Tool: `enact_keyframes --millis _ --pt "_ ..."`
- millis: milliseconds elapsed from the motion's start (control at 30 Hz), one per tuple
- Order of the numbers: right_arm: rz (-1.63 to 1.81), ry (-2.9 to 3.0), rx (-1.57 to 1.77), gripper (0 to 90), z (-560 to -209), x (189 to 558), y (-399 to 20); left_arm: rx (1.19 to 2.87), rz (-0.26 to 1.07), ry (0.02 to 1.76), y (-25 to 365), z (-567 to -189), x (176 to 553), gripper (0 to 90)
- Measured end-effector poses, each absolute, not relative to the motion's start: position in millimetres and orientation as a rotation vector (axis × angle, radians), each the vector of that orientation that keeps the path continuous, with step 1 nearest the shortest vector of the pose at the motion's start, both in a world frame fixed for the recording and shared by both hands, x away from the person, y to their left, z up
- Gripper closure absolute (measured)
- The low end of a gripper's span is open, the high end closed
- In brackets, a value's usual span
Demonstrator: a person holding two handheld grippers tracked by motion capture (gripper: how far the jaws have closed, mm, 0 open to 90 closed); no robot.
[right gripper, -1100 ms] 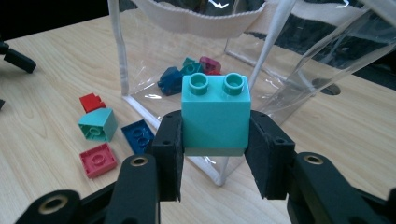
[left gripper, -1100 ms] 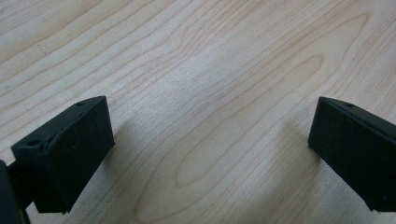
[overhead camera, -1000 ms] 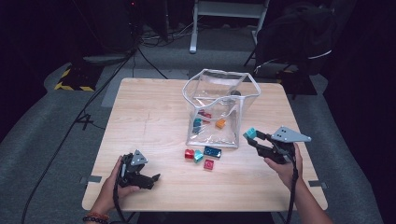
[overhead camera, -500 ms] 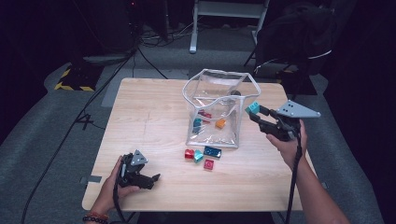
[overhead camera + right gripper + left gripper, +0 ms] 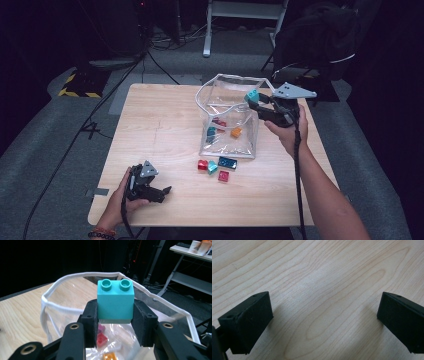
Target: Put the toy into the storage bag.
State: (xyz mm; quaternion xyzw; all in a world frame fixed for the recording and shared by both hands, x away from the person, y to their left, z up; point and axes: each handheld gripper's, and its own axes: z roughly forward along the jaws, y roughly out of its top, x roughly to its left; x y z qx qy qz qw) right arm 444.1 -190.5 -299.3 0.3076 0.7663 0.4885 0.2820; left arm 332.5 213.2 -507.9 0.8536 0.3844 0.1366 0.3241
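My right gripper (image 5: pixel 254 101) is shut on a teal two-stud brick (image 5: pixel 252 96) (image 5: pixel 115 299) and holds it upright at the right rim of a clear plastic bag (image 5: pixel 227 116) with a white hem (image 5: pixel 67 277). Inside the bag lie several small bricks: a red one (image 5: pixel 101 338), an orange one (image 5: pixel 236 132) (image 5: pixel 110 356) and a teal one (image 5: pixel 211 132). My left gripper (image 5: pixel 162 192) rests on the wooden table (image 5: pixel 160 135) near its front left corner, its jaws (image 5: pixel 324 320) open over bare wood.
In front of the bag lie three loose bricks: a red one (image 5: pixel 202 165), a blue one (image 5: pixel 227 162) and a second red one (image 5: pixel 223 175). Beyond the table stand a dark chair (image 5: pixel 315 40) and a white frame (image 5: pixel 245 10); cables run across the floor.
My right gripper has risen and moved away from me with the teal brick, from beside the bag's right front to its upper rim. The left gripper has stayed put.
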Motion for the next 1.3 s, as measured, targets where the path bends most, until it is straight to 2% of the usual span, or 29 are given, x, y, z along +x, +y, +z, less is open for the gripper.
enact_keyframes --millis 200,533,567,633,667,967,1300 --pt "1.285 2.08 0.797 59.0 -298.3 452.7 -155.0 2.24 0.357 1.008 213.2 -507.7 332.4 0.4" --pt "1.224 2.101 0.821 58.7 -307.9 471.0 -124.8 2.241 0.357 1.008 213.3 -507.7 332.5 0.4" --pt "1.219 2.096 0.83 57.1 -308.6 473.1 -123.3 2.241 0.356 1.008 213.3 -507.7 332.5 0.4" --pt "1.201 2.081 0.861 47.9 -310.7 478.9 -119.7 2.241 0.357 1.008 213.3 -507.7 332.5 0.4" --pt "1.193 2.079 0.88 47.9 -311.5 481.3 -118.5 2.24 0.357 1.008 213.2 -507.7 332.5 0.4" --pt "1.206 2.065 0.84 48.4 -302.1 467.4 -122.6 2.241 0.358 1.008 213.2 -507.7 332.4 0.4" --pt "1.252 2.088 0.786 48.3 -303.2 433.5 -151.1 2.24 0.361 1.008 213.2 -507.8 332.4 0.4"
